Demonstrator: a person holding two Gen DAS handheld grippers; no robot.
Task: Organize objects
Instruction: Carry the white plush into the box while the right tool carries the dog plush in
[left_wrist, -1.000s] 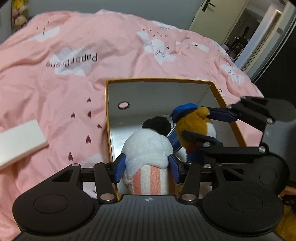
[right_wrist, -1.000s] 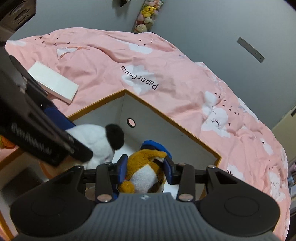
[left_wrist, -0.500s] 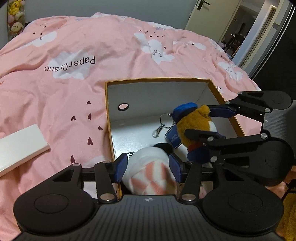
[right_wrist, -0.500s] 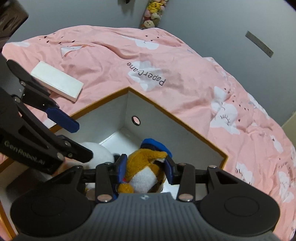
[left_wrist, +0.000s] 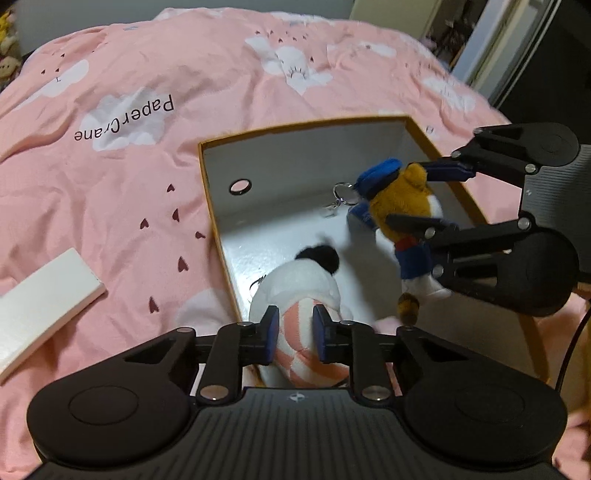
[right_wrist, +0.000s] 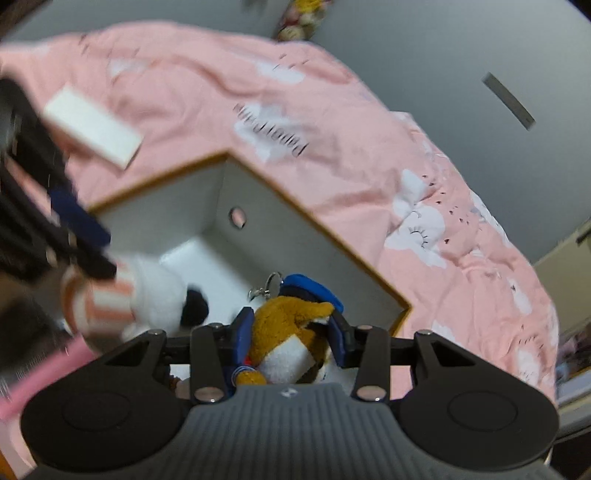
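My left gripper is shut on a white plush with pink stripes and a black tip, held over the near left part of an open white box with an orange rim. My right gripper is shut on a brown and white plush with a blue cap and a key ring, held above the box's right side. In the left wrist view the right gripper and that plush show at the right. In the right wrist view the white plush is blurred at the left.
The box sits on a pink bed cover with cloud prints. A flat white block lies left of the box, also in the right wrist view. A doorway is at the far right.
The left gripper's jaws have closed tighter on the white plush and it has risen and shifted right. The right gripper has lifted the brown plush higher; both views are blurred by motion.
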